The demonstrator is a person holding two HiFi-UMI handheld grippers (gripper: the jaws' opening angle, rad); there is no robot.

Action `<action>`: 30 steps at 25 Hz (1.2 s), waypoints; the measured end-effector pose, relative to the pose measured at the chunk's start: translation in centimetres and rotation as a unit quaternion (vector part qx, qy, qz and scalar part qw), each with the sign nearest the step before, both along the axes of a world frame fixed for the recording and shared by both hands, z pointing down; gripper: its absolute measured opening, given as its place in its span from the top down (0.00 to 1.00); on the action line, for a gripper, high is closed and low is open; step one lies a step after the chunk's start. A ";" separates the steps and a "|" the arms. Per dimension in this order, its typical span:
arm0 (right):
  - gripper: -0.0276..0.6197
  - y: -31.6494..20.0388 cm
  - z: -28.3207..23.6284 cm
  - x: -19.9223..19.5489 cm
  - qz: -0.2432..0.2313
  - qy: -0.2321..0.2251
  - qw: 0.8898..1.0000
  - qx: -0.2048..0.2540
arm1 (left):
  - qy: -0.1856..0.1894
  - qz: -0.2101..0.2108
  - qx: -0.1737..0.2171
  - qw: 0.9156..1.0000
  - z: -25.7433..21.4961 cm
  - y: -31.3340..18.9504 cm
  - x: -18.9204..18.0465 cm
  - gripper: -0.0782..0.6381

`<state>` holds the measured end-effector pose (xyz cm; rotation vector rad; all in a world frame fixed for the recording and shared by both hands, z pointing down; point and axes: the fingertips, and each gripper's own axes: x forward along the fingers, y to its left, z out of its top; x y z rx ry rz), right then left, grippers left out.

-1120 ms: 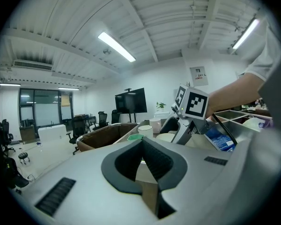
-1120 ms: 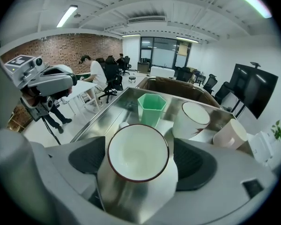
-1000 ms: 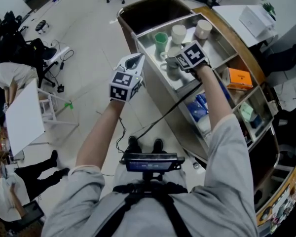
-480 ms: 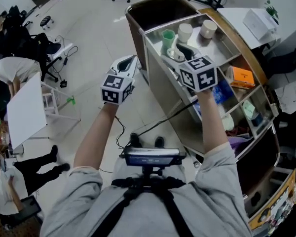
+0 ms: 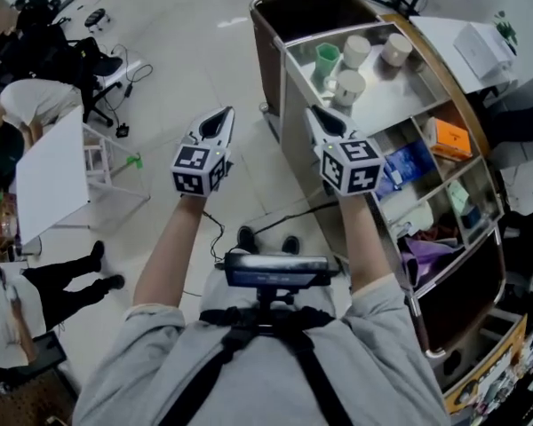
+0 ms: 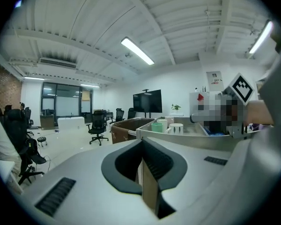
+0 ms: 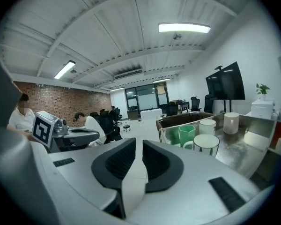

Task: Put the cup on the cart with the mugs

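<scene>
Floor tiles (image 5: 204, 51) run pale under a steel cart (image 5: 393, 103), whose top tray holds the white cup (image 5: 348, 87) at its near edge beside a green cup (image 5: 327, 59) and two white mugs (image 5: 356, 50), while the left gripper (image 5: 224, 114) hangs clenched and empty and the right gripper (image 5: 315, 114) has just been closing on nothing.

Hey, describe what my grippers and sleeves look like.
Both grippers, left and right, are pale grey shells tapering to pointed jaws with dark ribbed pads. Each carries a cube of black-and-white square markers. The sleeves are short and grey, under a black harness. The right one's jaws have just been closing, with nothing between them.
</scene>
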<state>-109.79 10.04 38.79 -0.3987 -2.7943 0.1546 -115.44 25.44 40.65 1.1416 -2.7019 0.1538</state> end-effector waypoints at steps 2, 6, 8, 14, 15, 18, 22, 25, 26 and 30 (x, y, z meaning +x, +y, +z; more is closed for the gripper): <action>0.94 0.4 1.0 0.3 0.014 0.001 1.000 -0.005 | 0.006 -0.012 0.003 1.000 0.7 1.5 0.3 0.89; 0.96 1.1 3.5 0.9 0.028 0.015 0.999 -0.009 | 0.018 -0.037 0.006 0.999 2.0 4.7 0.7 0.89; 0.96 1.6 4.7 1.1 0.030 0.026 0.999 -0.007 | 0.024 -0.047 0.008 0.999 2.6 6.0 0.8 0.89; 0.96 3.0 7.0 1.3 0.023 0.049 0.999 0.001 | 0.038 -0.065 0.008 0.997 4.2 8.3 1.4 0.89; 0.96 3.2 7.2 1.3 0.021 0.052 0.998 0.001 | 0.040 -0.067 0.008 0.997 4.4 8.6 1.5 0.89; 0.96 3.7 7.9 1.3 0.017 0.059 0.998 -0.001 | 0.048 -0.075 0.007 0.996 5.1 9.5 1.8 0.89; 0.96 3.6 8.8 1.4 0.014 0.068 0.998 -0.003 | 0.055 -0.084 0.006 0.995 5.9 10.2 2.2 0.89; 0.96 3.6 9.1 1.3 0.011 0.072 0.997 -0.004 | 0.059 -0.091 0.005 0.994 6.3 10.7 2.3 0.89; 0.96 3.7 9.2 1.2 0.009 0.073 0.997 -0.004 | 0.059 -0.093 0.005 0.994 6.3 10.8 2.3 0.89; 0.96 3.9 9.4 1.1 0.002 0.075 0.997 -0.005 | 0.062 -0.103 0.009 0.993 6.6 11.5 2.4 0.89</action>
